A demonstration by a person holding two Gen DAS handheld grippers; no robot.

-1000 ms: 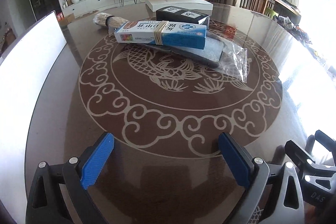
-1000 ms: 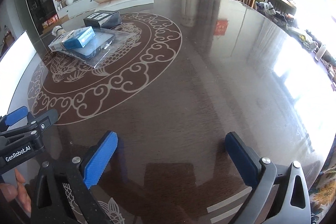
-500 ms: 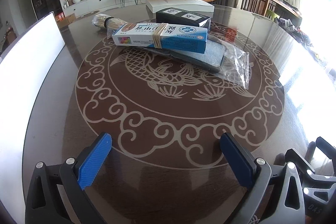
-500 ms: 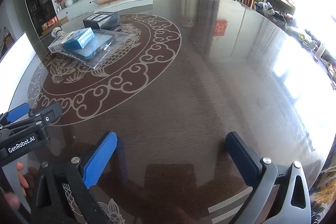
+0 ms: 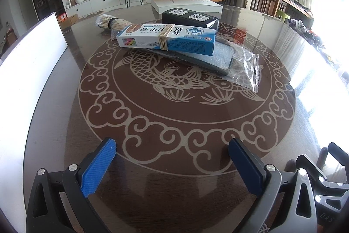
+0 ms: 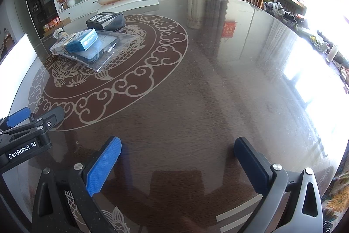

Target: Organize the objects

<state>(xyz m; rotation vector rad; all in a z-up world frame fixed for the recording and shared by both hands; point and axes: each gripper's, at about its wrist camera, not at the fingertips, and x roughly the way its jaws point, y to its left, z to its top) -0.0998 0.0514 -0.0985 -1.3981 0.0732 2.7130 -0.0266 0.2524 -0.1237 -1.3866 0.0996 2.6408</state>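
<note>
Blue-padded left gripper (image 5: 172,158), right gripper (image 6: 177,156): level, jaws wide apart.

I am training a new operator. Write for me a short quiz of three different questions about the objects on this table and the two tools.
1. True or false: the blue and white box lies directly on the bare table.
2. Multiple choice: what goes around the blue and white box? A) a rubber band B) a red ribbon C) nothing
3. Short answer: in what state are the left tool and the right tool?

Key
1. False: it rests on a dark flat item in a clear plastic bag.
2. A
3. Both are open and empty, hovering away from the objects.
</note>
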